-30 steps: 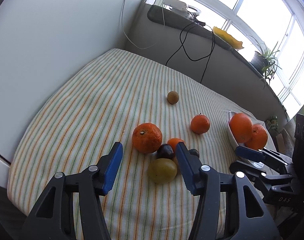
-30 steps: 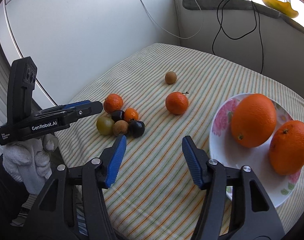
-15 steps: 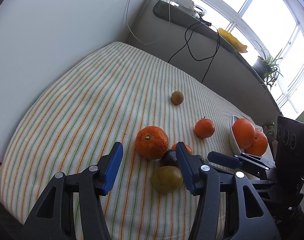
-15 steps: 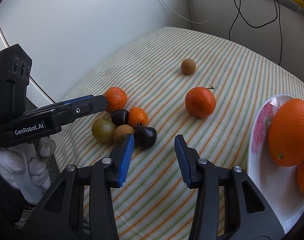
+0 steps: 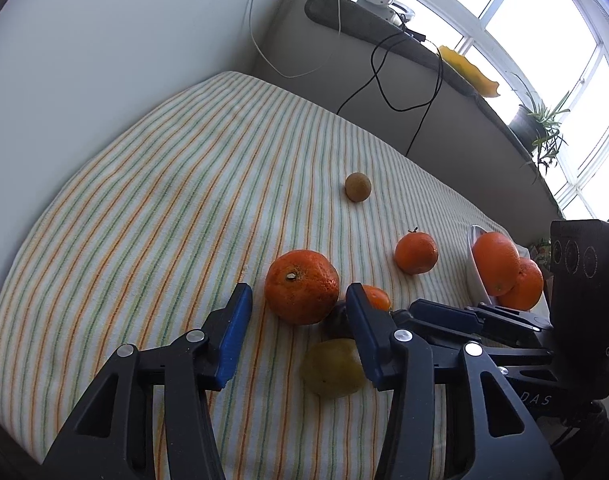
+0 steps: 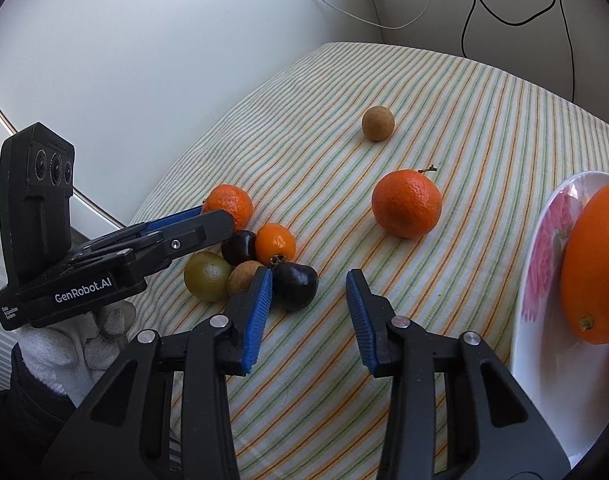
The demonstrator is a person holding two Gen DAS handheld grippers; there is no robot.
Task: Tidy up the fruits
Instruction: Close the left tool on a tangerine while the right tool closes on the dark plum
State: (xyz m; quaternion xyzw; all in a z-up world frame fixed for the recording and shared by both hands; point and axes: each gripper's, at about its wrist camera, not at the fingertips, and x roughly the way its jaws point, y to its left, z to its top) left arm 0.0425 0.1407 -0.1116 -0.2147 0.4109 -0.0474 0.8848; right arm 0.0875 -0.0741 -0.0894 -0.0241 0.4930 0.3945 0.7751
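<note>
**Both grippers close in on the cluster of small fruits**

The step in hand seems to be the approach to a pick; neither gripper holds a fruit yet. The left gripper (image 5: 298, 322) hovers low over the striped cloth (image 5: 152, 184); its jaws have just been closing, but they stand apart, with the large mandarin (image 5: 301, 286) just beyond the tips and no pad pressing on it. The right gripper (image 6: 309, 316) also has jaws that have just been closing and are apart; between them is only cloth, and the dark plum (image 6: 294, 285) lies just beside its left pad.

The cluster sits near the front edge of the cloth: the green fruit (image 6: 206, 281), a brown fruit (image 6: 243, 278), a second dark fruit (image 6: 239, 247) and a small orange fruit (image 6: 275, 243), all touching or nearly so. A single mandarin (image 6: 406, 203) and a small brown fruit (image 6: 378, 123) lie apart, further back. The white plate (image 6: 544, 264) at the right already carries two oranges (image 5: 506, 270).

The next move, I judge, calls for the right gripper to shift a little toward the plum so that it comes between the pads, then to close gently; the neighbours are tight, so they may roll; the two grippers are also near each other.
</note>
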